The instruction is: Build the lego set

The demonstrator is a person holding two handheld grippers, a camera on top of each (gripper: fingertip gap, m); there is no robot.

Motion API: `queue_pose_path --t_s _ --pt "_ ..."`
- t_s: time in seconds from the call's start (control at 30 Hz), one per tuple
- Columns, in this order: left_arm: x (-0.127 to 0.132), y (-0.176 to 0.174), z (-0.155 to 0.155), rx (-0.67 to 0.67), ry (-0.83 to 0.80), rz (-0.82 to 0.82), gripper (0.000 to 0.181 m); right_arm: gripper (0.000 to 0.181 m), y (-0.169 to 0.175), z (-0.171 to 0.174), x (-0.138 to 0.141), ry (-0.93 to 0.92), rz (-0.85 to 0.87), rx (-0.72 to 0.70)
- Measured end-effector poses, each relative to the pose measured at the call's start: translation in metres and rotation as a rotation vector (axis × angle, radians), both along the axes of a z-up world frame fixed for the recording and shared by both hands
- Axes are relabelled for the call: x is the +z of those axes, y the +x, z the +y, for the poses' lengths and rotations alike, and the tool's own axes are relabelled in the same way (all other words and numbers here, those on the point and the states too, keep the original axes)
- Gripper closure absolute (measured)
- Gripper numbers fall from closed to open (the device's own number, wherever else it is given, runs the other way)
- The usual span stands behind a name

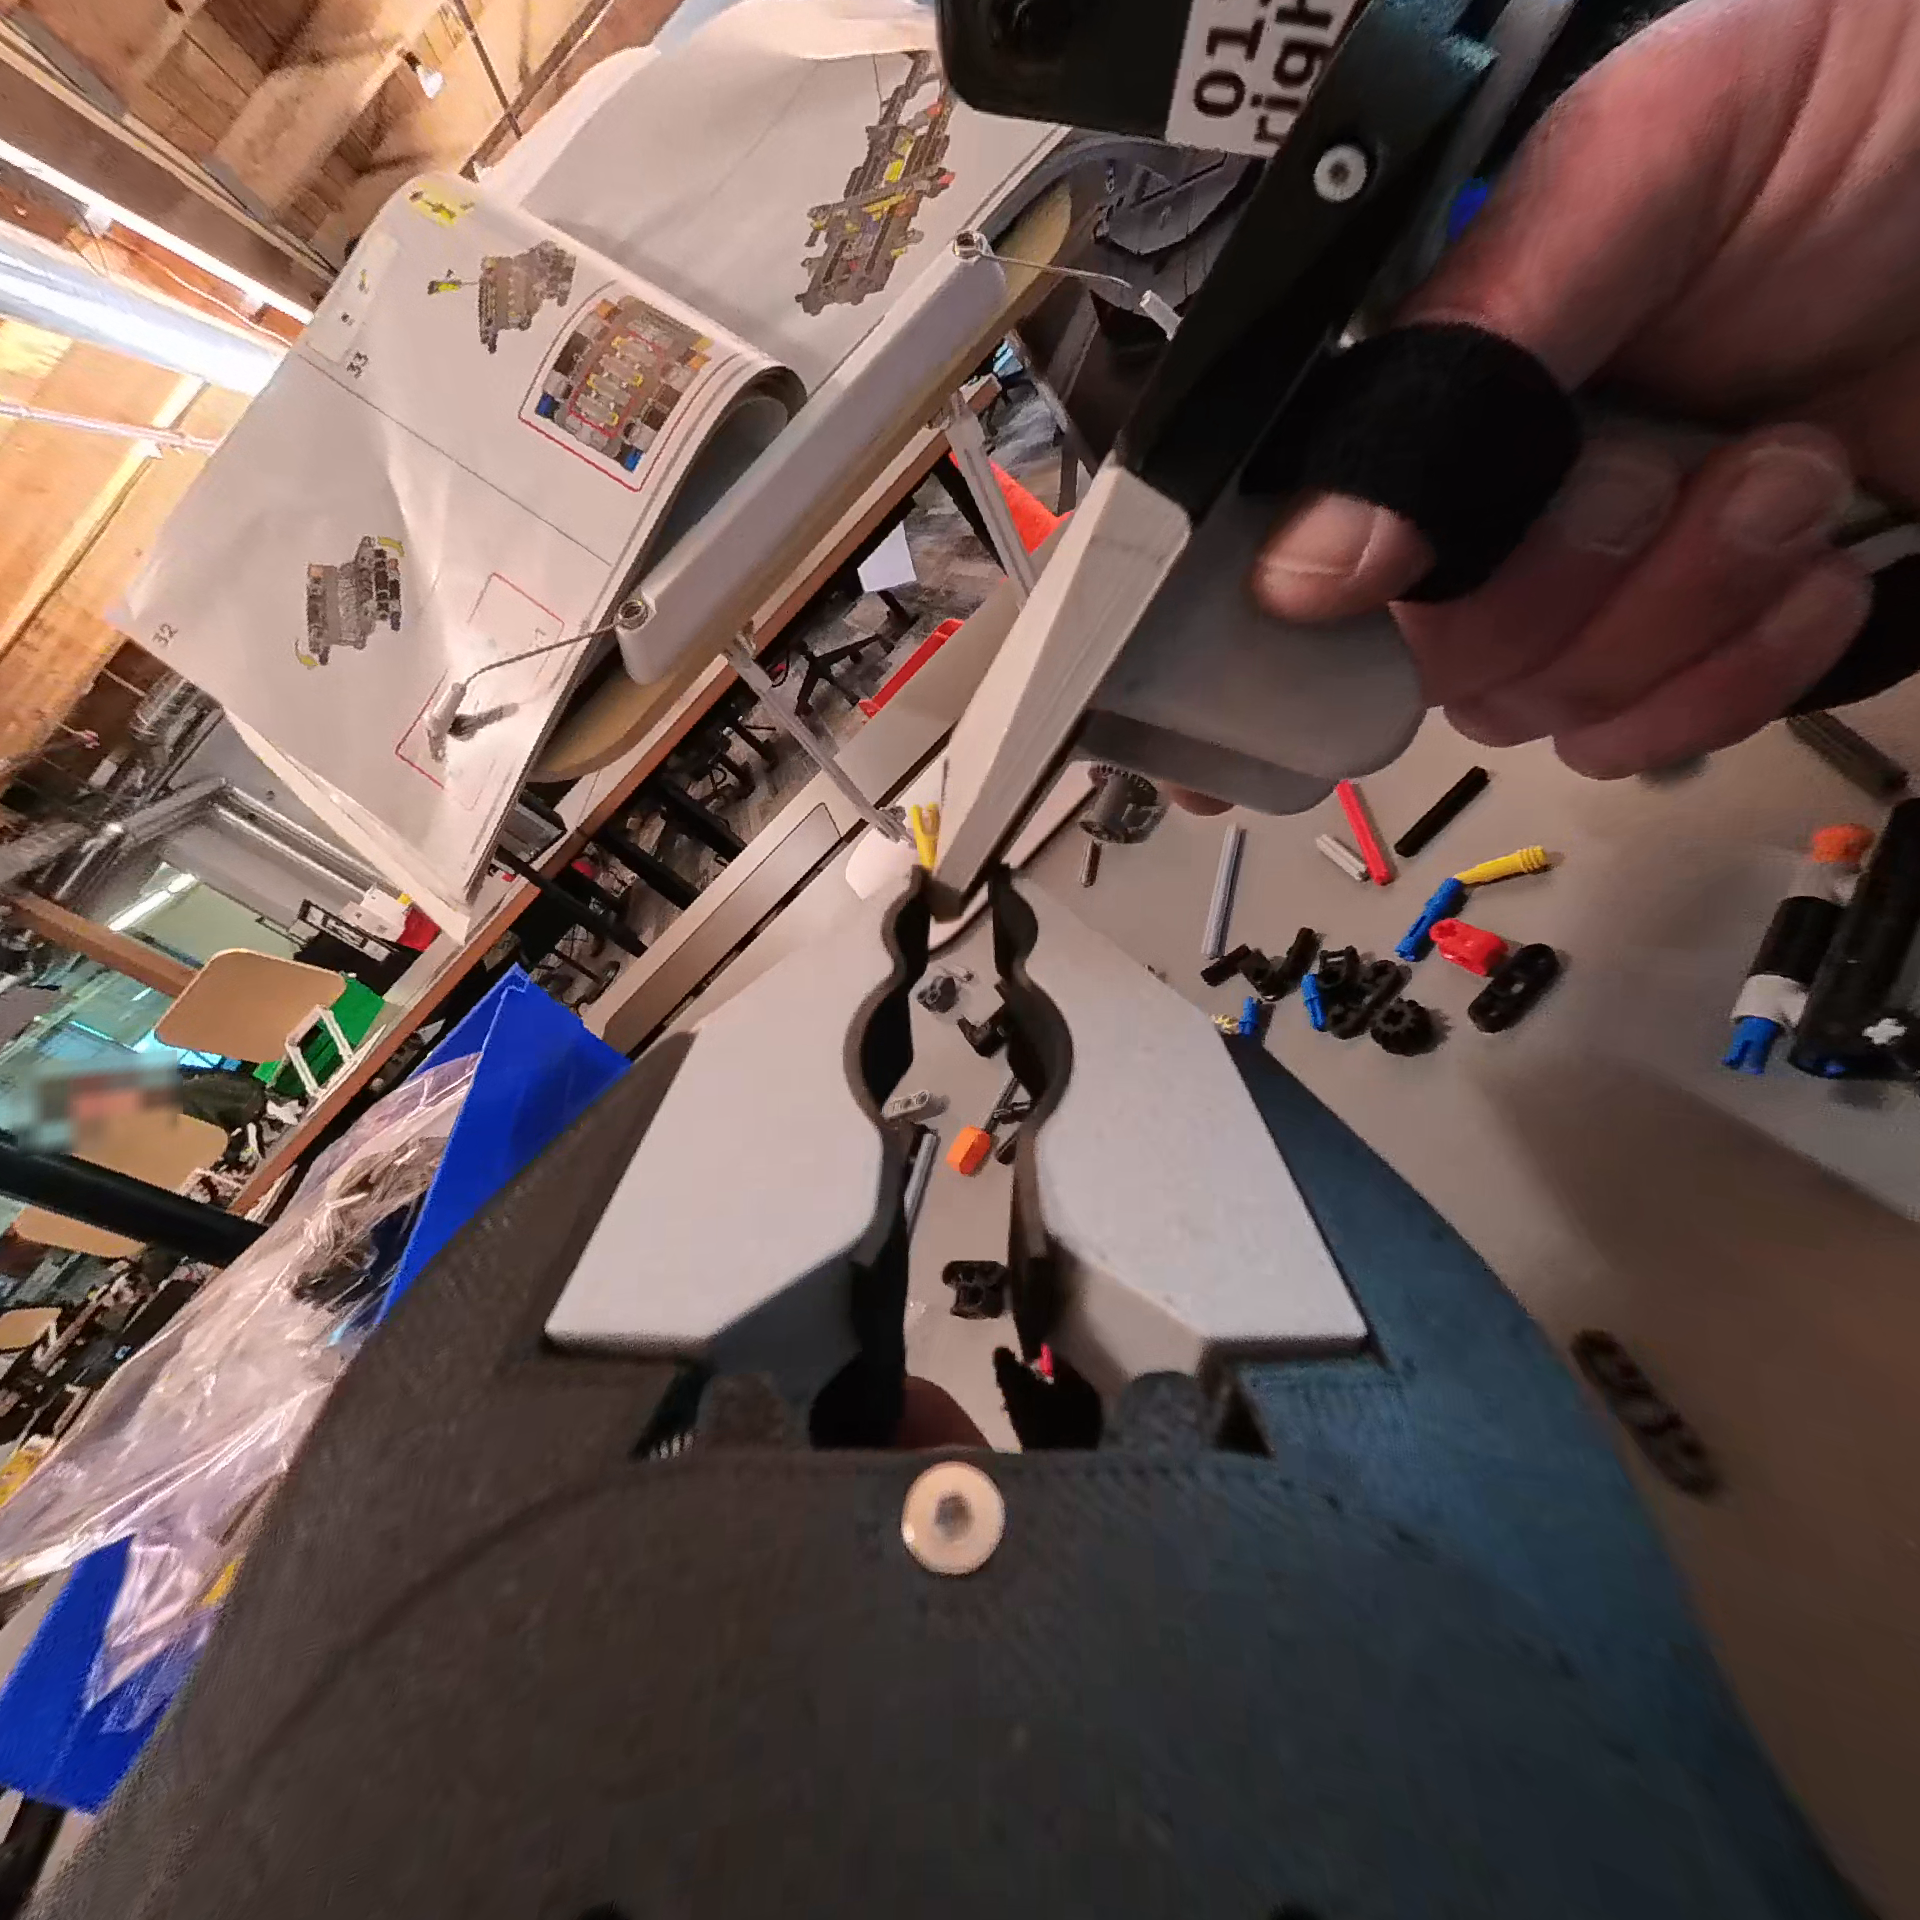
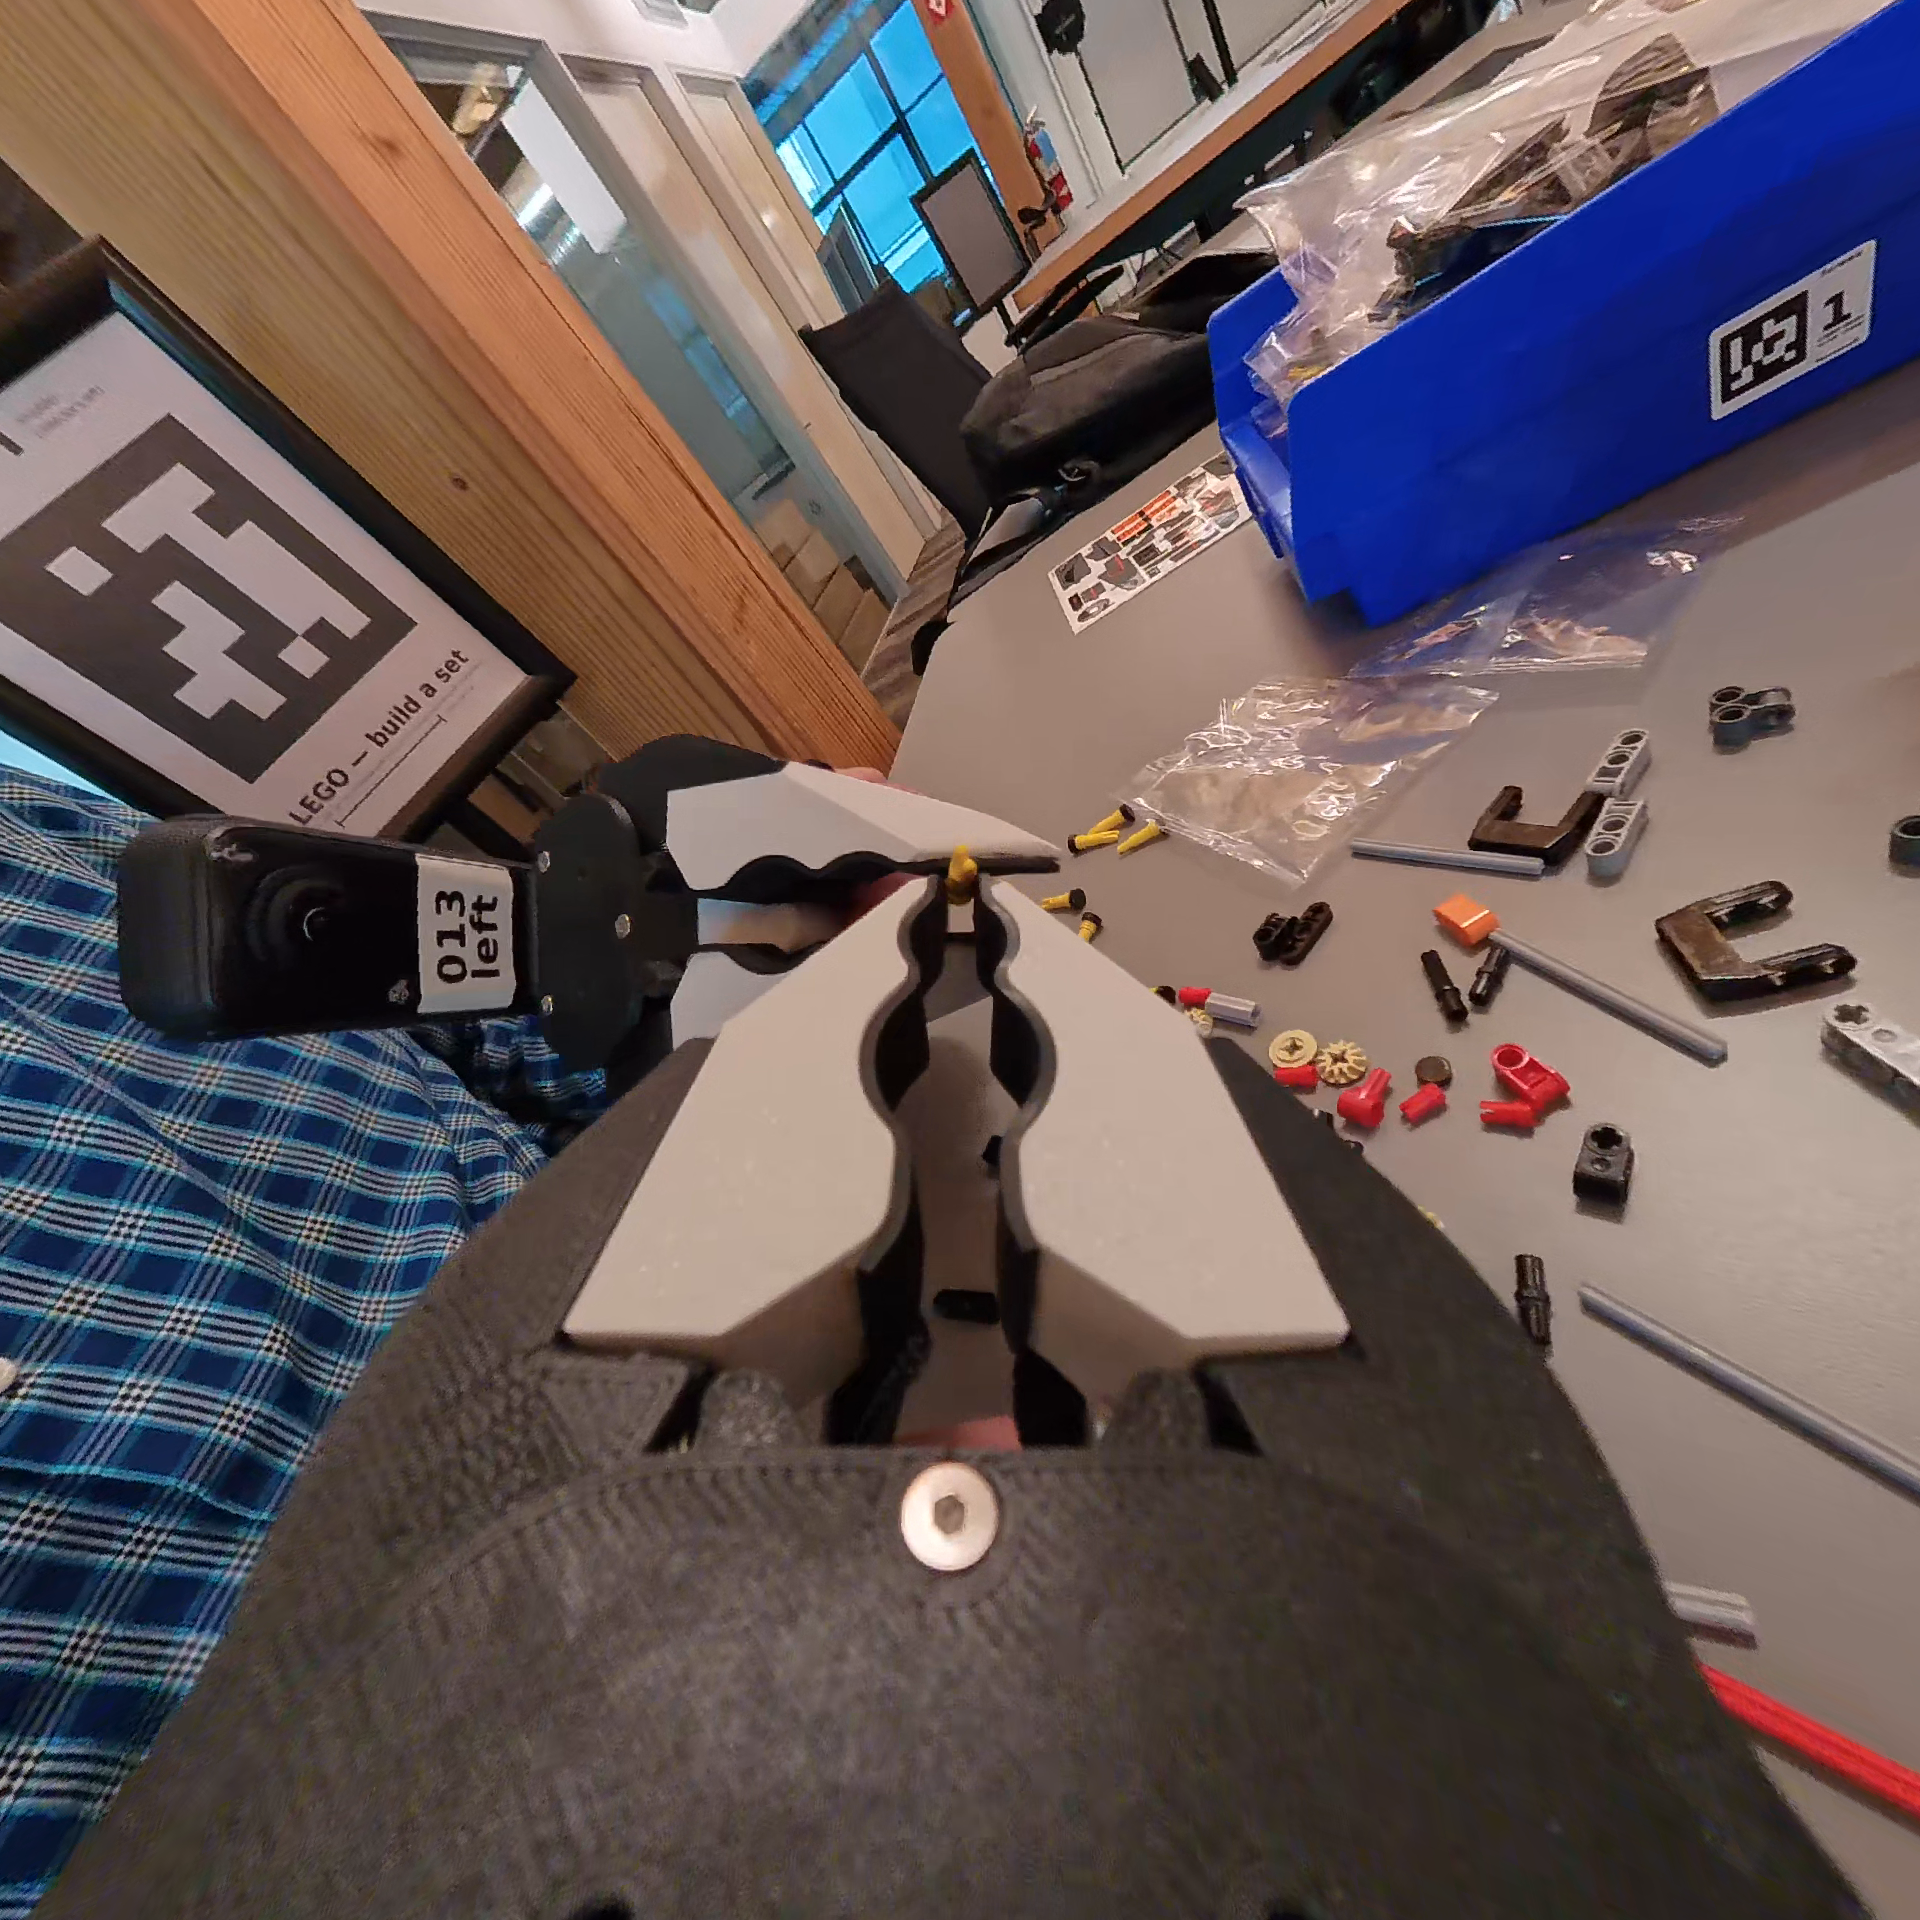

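1. The right gripper (image 2: 961,902), its jaws drawn nearly together, meets the left gripper (image 2: 997,854) tip to tip, the left lying crosswise from 9 o'clock.
2. In the left wrist view, the left gripper (image 1: 958,891) has narrowly parted tips.
3. A bare hand (image 1: 1662,436) at 2 o'clock clasps the right gripper's handle.
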State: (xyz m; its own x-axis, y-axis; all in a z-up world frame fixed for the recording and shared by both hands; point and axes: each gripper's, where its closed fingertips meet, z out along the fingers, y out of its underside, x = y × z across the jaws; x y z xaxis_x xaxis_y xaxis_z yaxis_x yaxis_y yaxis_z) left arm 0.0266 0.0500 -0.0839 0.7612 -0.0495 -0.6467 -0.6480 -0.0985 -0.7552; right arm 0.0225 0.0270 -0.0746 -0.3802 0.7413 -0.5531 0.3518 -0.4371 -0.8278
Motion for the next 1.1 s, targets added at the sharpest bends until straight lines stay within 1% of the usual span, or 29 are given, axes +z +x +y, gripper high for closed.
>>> queue_pose_path --t_s 0.1,0.23,0.27,0.47,0.63,0.7,0.83,0.97,1.1 --pt "0.000 0.000 -0.001 -0.016 0.001 0.015 0.174 0.177 -0.001 -0.001 0.000 -0.006 0.007 -0.001" --pt "-0.001 -0.005 -0.002 0.015 0.002 0.180 0.175 0.177 -0.002 -0.001 -0.002 0.033 -0.009 -0.022" --pt "-0.001 -0.005 -0.002 0.017 -0.003 0.200 0.175 0.177 -0.002 -0.001 -0.003 0.045 -0.013 -0.022" --pt "-0.006 -0.003 -0.005 -0.035 -0.050 0.247 0.177 0.177 0.001 -0.005 -0.007 0.117 -0.029 0.005" --pt "-0.014 0.005 -0.014 -0.092 -0.114 0.269 0.178 0.177 0.010 -0.013 -0.016 0.287 -0.058 0.075" --pt "-0.018 0.008 -0.017 -0.117 -0.153 0.253 0.178 0.177 0.011 -0.016 -0.019 0.323 -0.071 0.088" --pt "-0.020 0.010 -0.020 -0.154 -0.186 0.229 0.178 0.177 0.013 -0.018 -0.018 0.262 -0.085 0.116" --pt "-0.018 0.010 -0.021 -0.144 -0.166 0.291 0.178 0.173 0.015 -0.021 -0.015 0.141 -0.089 0.146" --pt "-0.016 0.011 -0.023 -0.145 -0.134 0.324 0.178 0.177 0.016 -0.021 -0.014 0.096 -0.084 0.157"
